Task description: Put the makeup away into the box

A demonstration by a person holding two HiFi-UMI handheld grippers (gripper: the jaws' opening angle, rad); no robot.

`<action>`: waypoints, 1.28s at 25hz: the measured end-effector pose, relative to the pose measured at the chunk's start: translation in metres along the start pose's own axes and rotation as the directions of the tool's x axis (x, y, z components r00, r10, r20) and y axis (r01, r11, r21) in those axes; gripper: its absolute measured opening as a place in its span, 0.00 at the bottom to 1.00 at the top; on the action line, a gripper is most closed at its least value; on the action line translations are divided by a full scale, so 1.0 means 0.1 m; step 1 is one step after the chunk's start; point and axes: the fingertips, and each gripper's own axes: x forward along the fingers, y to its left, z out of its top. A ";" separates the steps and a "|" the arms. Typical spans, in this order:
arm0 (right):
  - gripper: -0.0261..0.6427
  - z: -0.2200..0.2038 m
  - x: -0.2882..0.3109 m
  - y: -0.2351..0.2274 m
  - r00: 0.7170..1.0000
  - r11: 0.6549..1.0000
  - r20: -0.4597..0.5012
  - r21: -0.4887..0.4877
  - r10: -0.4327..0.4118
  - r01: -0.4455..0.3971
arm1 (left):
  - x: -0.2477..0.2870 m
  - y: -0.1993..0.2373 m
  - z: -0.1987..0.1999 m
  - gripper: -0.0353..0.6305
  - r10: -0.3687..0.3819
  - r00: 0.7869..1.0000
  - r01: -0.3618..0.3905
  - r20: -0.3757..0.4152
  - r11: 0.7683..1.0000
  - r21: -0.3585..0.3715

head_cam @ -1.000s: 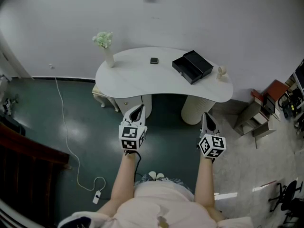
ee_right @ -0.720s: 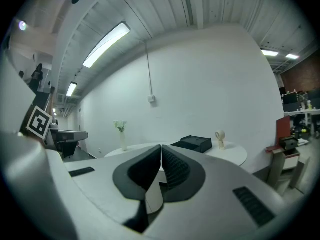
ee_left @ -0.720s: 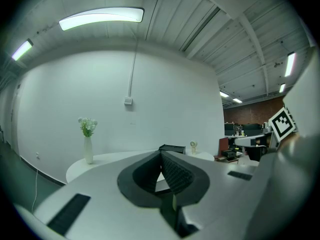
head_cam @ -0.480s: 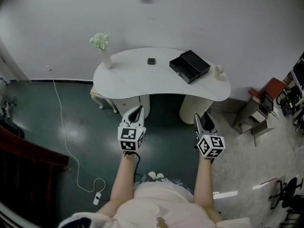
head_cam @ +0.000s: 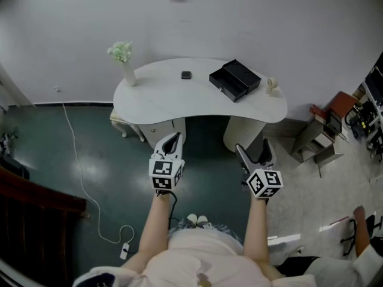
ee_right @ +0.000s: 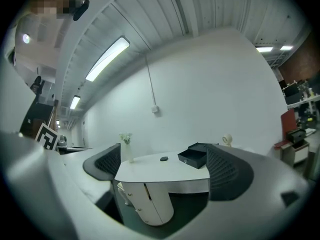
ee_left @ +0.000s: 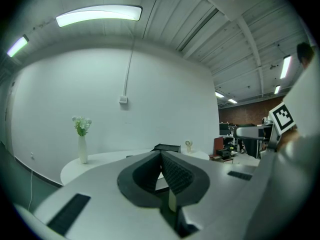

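Observation:
A small dark makeup compact (head_cam: 186, 75) lies on the white curved table (head_cam: 161, 100), left of an open black box (head_cam: 234, 81). Both grippers hover over the green floor, short of the table's front edge and well away from these items. My left gripper (head_cam: 172, 139) is shut, its pads meeting with nothing between them (ee_left: 161, 154). My right gripper (head_cam: 253, 150) has its jaws opening wide and holds nothing. Between the right gripper's pads (ee_right: 109, 163) the compact (ee_right: 164, 158) and the box (ee_right: 195, 156) show far off.
A white vase with pale flowers (head_cam: 124, 61) stands at the table's left end and a small cream ornament (head_cam: 272, 86) at its right end. A white cable (head_cam: 81, 166) trails over the floor on the left. Shelving and clutter (head_cam: 326, 136) stand to the right.
My right gripper's jaws have spread from shut to wide apart. The left gripper stayed shut and still. The table has slid slightly left in the head view.

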 end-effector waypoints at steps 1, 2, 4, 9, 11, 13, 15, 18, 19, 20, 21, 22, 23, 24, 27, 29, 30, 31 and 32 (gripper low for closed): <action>0.82 -0.02 0.00 0.01 1.000 1.000 -0.005 0.004 0.000 0.000 | 0.00 0.01 0.00 0.09 -0.004 1.000 0.004 0.001 1.000 -0.001; 0.82 -0.03 0.01 0.02 1.000 1.000 -0.008 0.008 -0.002 0.002 | 0.01 0.02 0.01 0.09 -0.009 1.000 0.010 0.002 1.000 -0.002; 0.83 -0.05 0.01 0.03 1.000 1.000 -0.014 0.007 -0.011 0.011 | 0.02 0.03 0.01 0.09 -0.020 1.000 0.020 0.004 1.000 0.000; 0.82 -0.11 0.03 0.10 1.000 1.000 -0.014 0.002 -0.025 0.025 | 0.02 0.10 -0.04 0.09 -0.036 0.999 0.036 0.000 0.999 0.007; 0.82 -0.13 0.04 0.13 1.000 1.000 -0.015 0.001 -0.027 0.027 | 0.04 0.14 -0.07 0.09 -0.039 0.999 0.039 -0.005 0.999 0.005; 0.82 -0.14 0.05 0.14 0.999 0.999 -0.014 0.003 -0.033 0.033 | 0.06 0.16 -0.09 0.09 -0.045 0.999 0.045 -0.009 0.999 0.000; 0.82 -0.15 0.10 0.11 0.999 0.999 -0.012 -0.001 -0.040 0.040 | 0.11 0.18 -0.10 0.09 -0.051 0.999 0.051 -0.012 0.999 0.000; 0.82 -0.15 0.23 0.04 0.999 0.999 -0.009 -0.003 -0.046 0.046 | 0.26 0.23 -0.11 0.09 -0.055 0.998 0.055 -0.014 0.998 0.005; 0.82 -0.14 0.28 0.03 0.999 0.999 -0.007 -0.003 -0.047 0.047 | 0.31 0.26 -0.10 0.09 -0.052 0.999 0.053 -0.012 0.999 0.004; 0.82 -0.13 0.34 0.01 0.999 0.999 -0.006 -0.003 -0.047 0.047 | 0.36 0.30 -0.08 0.09 -0.048 0.999 0.048 -0.010 0.999 0.003; 0.82 -0.11 0.40 -0.01 0.999 0.999 -0.005 -0.004 -0.047 0.047 | 0.41 0.34 -0.05 0.09 -0.043 0.999 0.043 -0.008 0.999 0.001; 0.82 -0.09 0.46 -0.02 0.999 0.999 -0.002 -0.004 -0.045 0.045 | 0.46 0.38 -0.03 0.09 -0.037 0.999 0.037 -0.006 0.999 -0.001; 0.82 -0.06 0.53 -0.04 0.999 0.999 0.001 -0.006 -0.042 0.042 | 0.52 0.41 0.00 0.09 -0.033 0.999 0.033 -0.004 0.999 -0.002; 0.82 -0.04 0.60 -0.07 0.999 0.999 0.004 -0.007 -0.040 0.040 | 0.58 0.44 0.02 0.09 -0.030 1.000 0.030 -0.001 1.000 -0.002; 0.82 -0.01 0.82 -0.19 0.999 0.999 0.016 -0.008 -0.041 0.041 | 0.79 0.52 0.04 0.09 -0.025 1.000 0.025 0.005 1.000 0.004; 0.82 -0.02 1.00 -0.30 0.999 0.999 0.024 0.000 -0.037 0.037 | 0.98 0.59 0.03 0.09 -0.017 1.000 0.017 0.006 1.000 0.006; 0.82 -0.03 1.11 -0.35 0.999 0.999 0.028 0.006 -0.033 0.033 | 1.09 0.63 0.02 0.09 -0.011 1.000 0.011 0.005 1.000 0.004; 0.82 -0.04 1.22 -0.41 0.999 1.000 0.032 0.011 -0.029 0.028 | 1.20 0.68 0.02 0.09 -0.004 1.000 0.004 0.004 1.000 0.002; 0.82 -0.04 1.34 -0.46 0.999 1.000 0.034 0.011 -0.026 0.026 | 1.31 0.72 0.03 0.09 0.001 1.000 -0.001 0.002 1.000 0.002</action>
